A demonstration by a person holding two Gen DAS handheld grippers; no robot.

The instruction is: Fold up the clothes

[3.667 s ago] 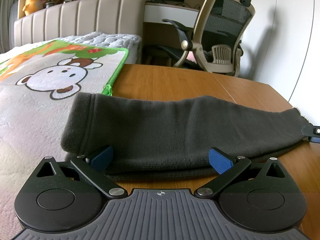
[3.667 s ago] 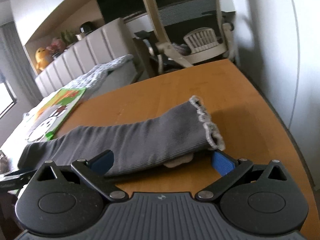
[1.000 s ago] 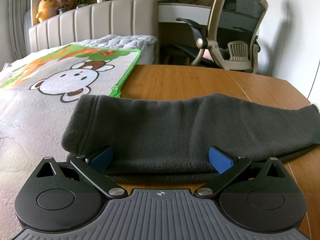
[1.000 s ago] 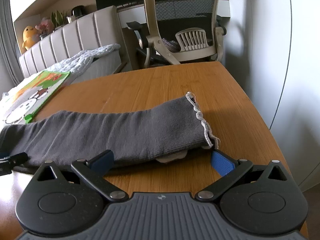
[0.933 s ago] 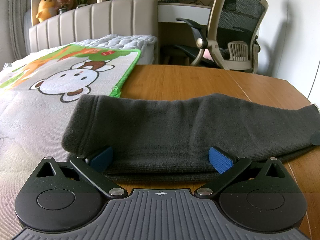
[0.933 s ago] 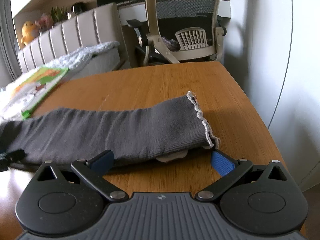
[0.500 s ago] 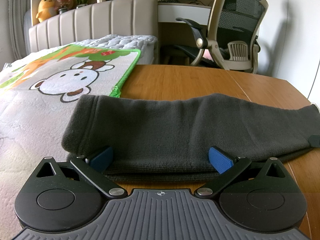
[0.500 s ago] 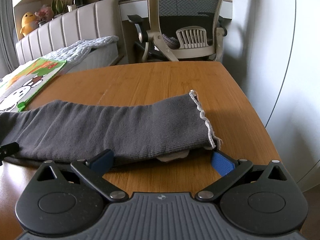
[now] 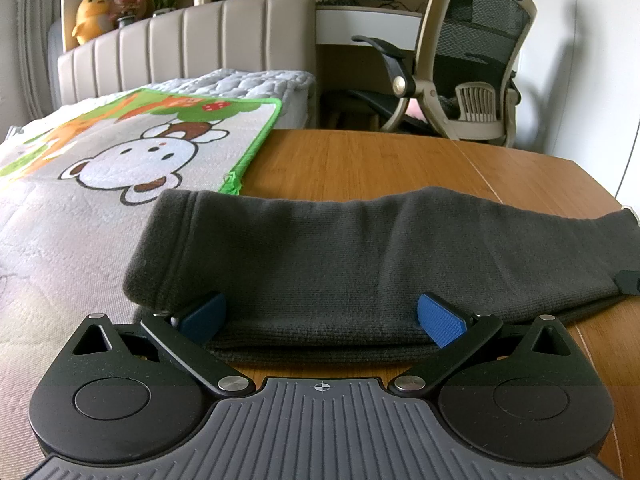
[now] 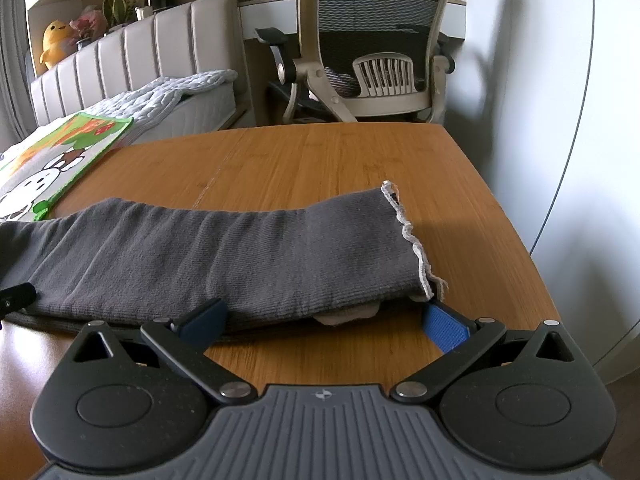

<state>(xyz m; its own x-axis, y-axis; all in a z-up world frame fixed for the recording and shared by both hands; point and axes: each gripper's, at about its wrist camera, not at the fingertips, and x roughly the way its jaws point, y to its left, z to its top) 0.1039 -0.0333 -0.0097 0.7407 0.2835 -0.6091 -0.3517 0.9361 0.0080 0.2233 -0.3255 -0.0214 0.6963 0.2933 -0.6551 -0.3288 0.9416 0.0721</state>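
A dark grey knitted garment (image 9: 360,252) lies folded into a long band across the wooden table (image 9: 360,164). My left gripper (image 9: 322,318) is open, its blue pads on either side of the band's near edge at the left end. The same garment (image 10: 224,256) in the right wrist view ends in a white-stitched hem (image 10: 412,240). My right gripper (image 10: 324,318) is open at that end, its pads straddling the near edge. A pale label (image 10: 346,314) pokes out beneath the fabric.
A cartoon monkey mat (image 9: 132,160) covers the table's left part. Beyond the table are a bed with a padded headboard (image 9: 192,52) and an office chair (image 9: 468,68). The table's right edge (image 10: 520,240) runs close to a white wall. The other gripper's tip (image 10: 16,296) shows at left.
The right wrist view has swung slightly right and closer to the hem end. The left gripper and the garment have stayed still. Both grippers remain open.
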